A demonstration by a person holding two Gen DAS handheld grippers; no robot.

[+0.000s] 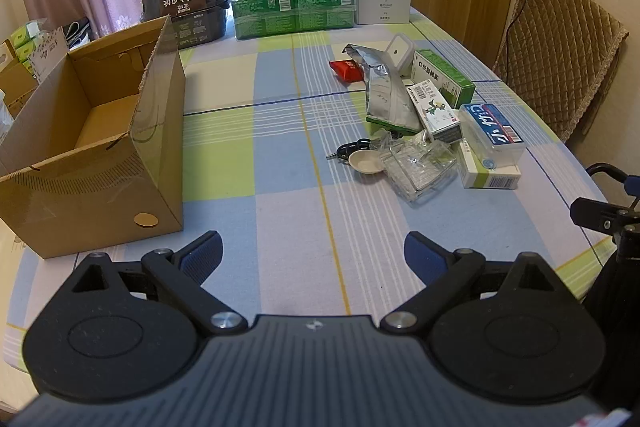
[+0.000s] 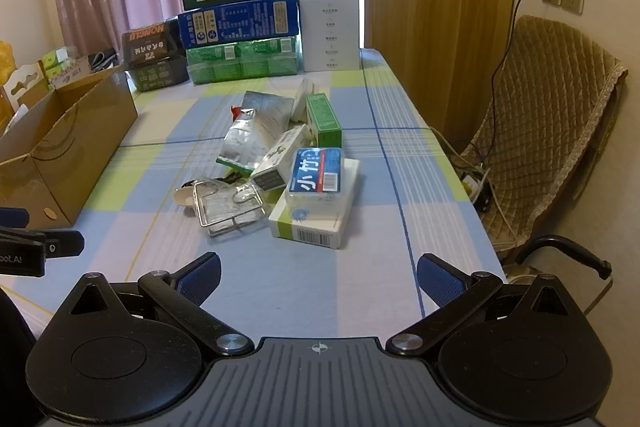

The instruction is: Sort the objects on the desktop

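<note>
Corrugated brown cardboard is forming the open box (image 1: 100, 147) that is standing on the checked counter (image 1: 280, 219), and everything else is reading easily from it. The left hand-held gripper (image 1: 312, 255) is hovering just beside the box's near corner, jaws spread wide and gripping nothing. The pile of small objects (image 1: 424, 123) is lying well apart from the box, across a bare stretch of cloth, ahead of that gripper and off toward its right finger. In the pile a silver foil pouch (image 1: 380, 91) is leaning over a green carton (image 1: 444, 75), with a clear plastic case (image 1: 420, 167) and a small white dish (image 1: 366, 161) on the side nearest the box (a black cable is curling beside the dish). The right hand-held gripper (image 2: 318, 279) is sitting farther from the box than the left one, also spread open and empty, with a blue-labelled clear box (image 2: 318, 175) on a white carton (image 2: 316, 219) lying straight ahead of it.
</note>
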